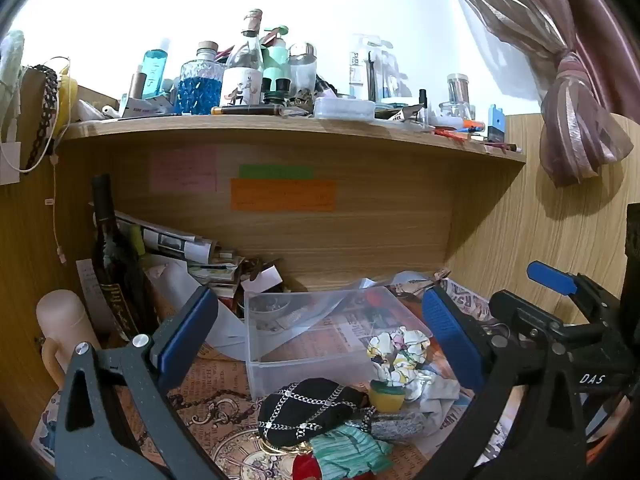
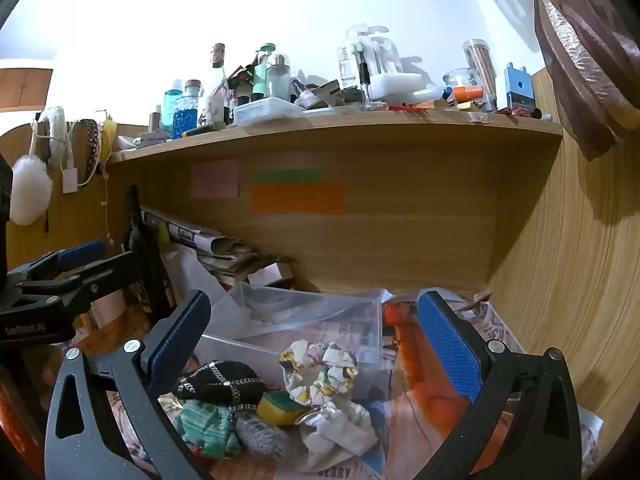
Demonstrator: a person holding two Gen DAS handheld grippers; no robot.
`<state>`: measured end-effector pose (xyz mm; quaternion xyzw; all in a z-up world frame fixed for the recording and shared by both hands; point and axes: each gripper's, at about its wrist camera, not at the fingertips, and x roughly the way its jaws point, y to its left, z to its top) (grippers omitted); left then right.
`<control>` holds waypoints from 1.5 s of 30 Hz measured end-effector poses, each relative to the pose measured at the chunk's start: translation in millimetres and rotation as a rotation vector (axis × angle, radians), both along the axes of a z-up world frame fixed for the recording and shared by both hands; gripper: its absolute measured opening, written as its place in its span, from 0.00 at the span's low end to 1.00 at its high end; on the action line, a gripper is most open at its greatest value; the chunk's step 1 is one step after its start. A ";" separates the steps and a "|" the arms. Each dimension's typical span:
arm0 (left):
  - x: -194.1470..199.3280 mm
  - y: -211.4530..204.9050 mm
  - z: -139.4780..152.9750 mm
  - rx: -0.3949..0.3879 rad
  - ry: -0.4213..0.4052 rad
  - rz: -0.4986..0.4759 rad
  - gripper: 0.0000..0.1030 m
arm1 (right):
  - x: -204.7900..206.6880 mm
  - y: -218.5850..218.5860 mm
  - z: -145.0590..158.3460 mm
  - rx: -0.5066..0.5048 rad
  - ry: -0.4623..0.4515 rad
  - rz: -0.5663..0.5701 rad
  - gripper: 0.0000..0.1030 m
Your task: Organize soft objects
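A pile of soft things lies on the desk in front of a clear plastic bin (image 1: 256, 344) (image 2: 362, 322): a black pouch with a chain pattern (image 1: 308, 408) (image 2: 218, 382), a floral scrunchie (image 1: 396, 354) (image 2: 320, 372), a yellow-green sponge (image 1: 386, 394) (image 2: 282, 408), a teal cloth (image 1: 348, 450) (image 2: 204, 428), a grey knit piece (image 1: 396, 426) (image 2: 260, 438) and a white cloth (image 2: 340, 428). My left gripper (image 1: 320, 340) is open and empty above the pile. My right gripper (image 2: 316, 340) is open and empty above it too.
A dark wine bottle (image 1: 114, 264) and a pale pink flask (image 1: 66, 324) stand at the left. Stacked papers (image 1: 192, 252) lie behind the bin. A cluttered wooden shelf (image 1: 280, 126) hangs overhead. A wooden wall (image 2: 580, 280) and a curtain (image 1: 580, 120) are at the right.
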<state>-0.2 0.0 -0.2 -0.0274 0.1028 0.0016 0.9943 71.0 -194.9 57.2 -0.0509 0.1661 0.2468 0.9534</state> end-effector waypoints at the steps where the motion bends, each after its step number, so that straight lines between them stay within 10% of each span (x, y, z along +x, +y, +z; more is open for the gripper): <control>1: 0.0 0.1 -0.2 -0.002 0.002 -0.001 1.00 | 0.0 0.3 -0.1 -0.001 -0.002 0.001 1.00; 45: 8.4 3.5 -9.1 0.005 0.022 0.001 1.00 | 3.1 4.1 -1.2 0.007 0.013 0.006 1.00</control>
